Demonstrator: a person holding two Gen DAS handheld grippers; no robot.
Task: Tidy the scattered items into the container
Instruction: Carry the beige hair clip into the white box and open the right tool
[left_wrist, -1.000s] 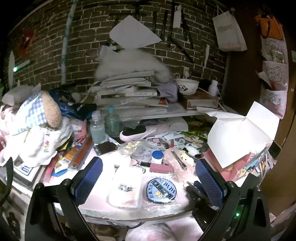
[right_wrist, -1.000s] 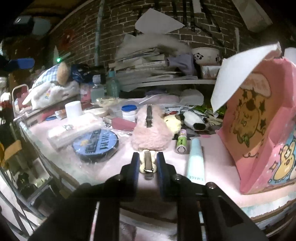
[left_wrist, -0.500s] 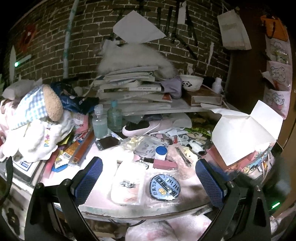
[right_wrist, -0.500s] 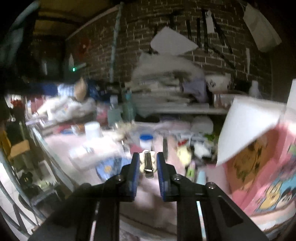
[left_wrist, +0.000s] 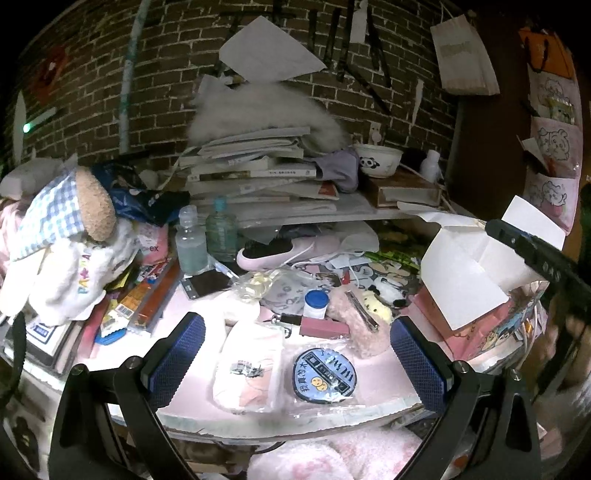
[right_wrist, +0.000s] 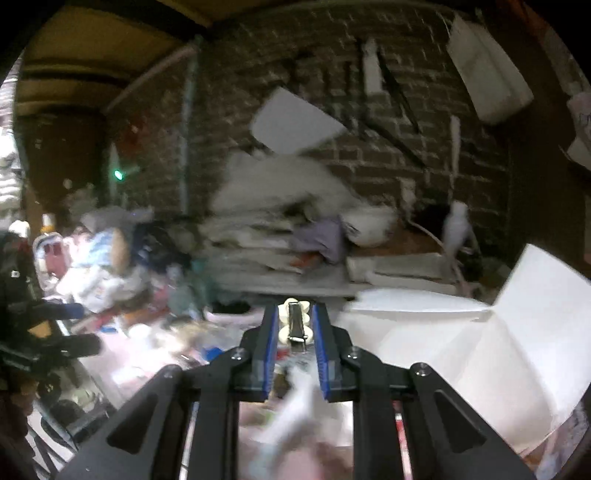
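Container (left_wrist: 476, 280) for this tidy-up is a pink cartoon-printed box with white flaps standing open, at the right edge of a crowded pink table (left_wrist: 373, 391). Behind the table, a stack of books and papers rises against a brick wall. Scattered on the table lie a flat white pouch (left_wrist: 249, 365), a round blue badge in clear wrap (left_wrist: 325, 374), a fluffy pink case (left_wrist: 354, 325), a slim pink box (left_wrist: 324, 328) and a small blue-capped jar (left_wrist: 316, 303).

The left tool (left_wrist: 297, 354) hovers over the near table edge with its blue pads set wide and nothing between them.

The right tool (right_wrist: 294, 325) is clamped narrowly on a small cream hair clip (right_wrist: 293, 320) with a metal bar, held in the air above the table, with the open white flaps just to its right. That view is blurred.

The step in hand appears to be carrying the clip to the container. The next move likely calls for bringing the clip over the opening between the flaps, then letting go so it drops inside.
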